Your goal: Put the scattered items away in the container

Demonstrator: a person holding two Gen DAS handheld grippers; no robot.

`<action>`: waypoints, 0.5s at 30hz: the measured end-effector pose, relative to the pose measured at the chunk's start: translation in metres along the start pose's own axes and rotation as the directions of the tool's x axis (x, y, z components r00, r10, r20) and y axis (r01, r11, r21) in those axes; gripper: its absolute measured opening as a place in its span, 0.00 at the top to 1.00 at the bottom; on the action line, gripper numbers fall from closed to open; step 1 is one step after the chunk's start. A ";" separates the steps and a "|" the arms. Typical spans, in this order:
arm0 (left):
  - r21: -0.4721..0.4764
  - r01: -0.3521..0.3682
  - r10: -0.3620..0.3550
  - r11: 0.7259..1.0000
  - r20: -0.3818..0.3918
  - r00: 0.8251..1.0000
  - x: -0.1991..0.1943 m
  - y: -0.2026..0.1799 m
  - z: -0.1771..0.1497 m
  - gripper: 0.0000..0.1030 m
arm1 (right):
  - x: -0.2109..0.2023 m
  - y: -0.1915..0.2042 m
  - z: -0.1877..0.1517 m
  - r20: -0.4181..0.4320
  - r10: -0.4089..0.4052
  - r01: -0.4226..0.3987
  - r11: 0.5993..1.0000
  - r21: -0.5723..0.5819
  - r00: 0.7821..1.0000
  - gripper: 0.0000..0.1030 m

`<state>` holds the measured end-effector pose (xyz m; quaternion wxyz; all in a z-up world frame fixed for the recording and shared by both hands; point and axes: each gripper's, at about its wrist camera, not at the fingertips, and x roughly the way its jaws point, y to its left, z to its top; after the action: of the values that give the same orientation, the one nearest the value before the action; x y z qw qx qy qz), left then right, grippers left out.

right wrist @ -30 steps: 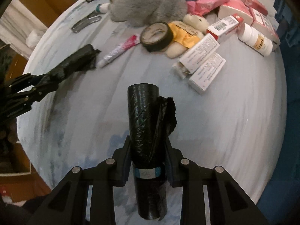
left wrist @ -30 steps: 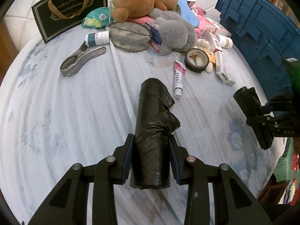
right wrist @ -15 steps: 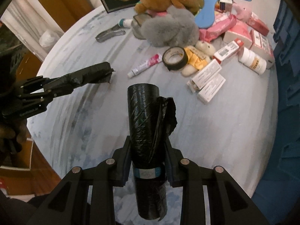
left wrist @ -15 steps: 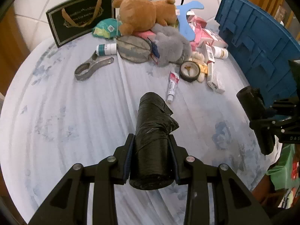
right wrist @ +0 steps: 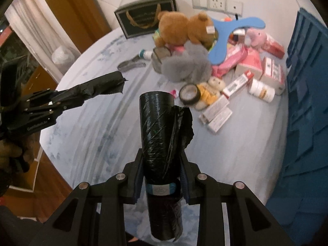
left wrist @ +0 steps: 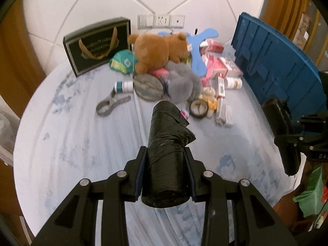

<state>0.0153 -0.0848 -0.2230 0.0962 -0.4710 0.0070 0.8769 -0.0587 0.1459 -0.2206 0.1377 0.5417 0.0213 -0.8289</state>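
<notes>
My left gripper [left wrist: 166,174] is shut on a black roll of bin bags [left wrist: 167,143], held in the air above the round pale-blue table [left wrist: 82,143]. My right gripper [right wrist: 162,176] is shut on a second black bin-bag roll [right wrist: 160,127] with a small label band, also lifted off the table. Each gripper shows in the other's view: the right one [left wrist: 303,143] at the right edge beside the blue crate [left wrist: 276,65], the left one [right wrist: 51,106] at the left edge. The blue crate [right wrist: 307,102] stands along the table's right side.
A heap lies at the table's far side: brown teddy [left wrist: 160,49], grey plush [left wrist: 182,86], blue boomerang-shaped toy [left wrist: 198,49], tape roll [left wrist: 198,108], pill bottles, medicine boxes [right wrist: 217,114], a metal clamp [left wrist: 110,104]. A black gift bag [left wrist: 96,45] stands against the wall. A person's hand [right wrist: 12,149] holds the left gripper.
Both grippers have risen well above the table with their rolls still clamped. The table and heap look smaller and farther, and the wall with its sockets has come into view.
</notes>
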 end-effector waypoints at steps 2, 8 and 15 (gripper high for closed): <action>0.003 -0.005 0.004 1.000 0.018 1.000 -0.008 -0.004 0.007 0.67 | -0.012 0.001 0.004 0.019 -0.005 0.005 1.000 -0.003 1.000 0.71; 0.015 -0.020 0.019 1.000 0.073 0.997 -0.038 -0.016 0.025 0.67 | -0.048 0.008 0.015 0.080 -0.015 0.018 0.999 -0.027 0.997 0.71; 0.037 -0.030 0.025 0.999 0.130 0.991 -0.075 -0.034 0.042 0.67 | -0.090 0.012 0.020 0.152 -0.015 0.023 0.998 -0.052 0.988 0.71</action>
<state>0.0271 -0.0591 -0.1348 0.0932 -0.4111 0.0243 0.9065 -0.0398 0.1492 -0.1301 0.1456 0.4732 0.0380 -0.8680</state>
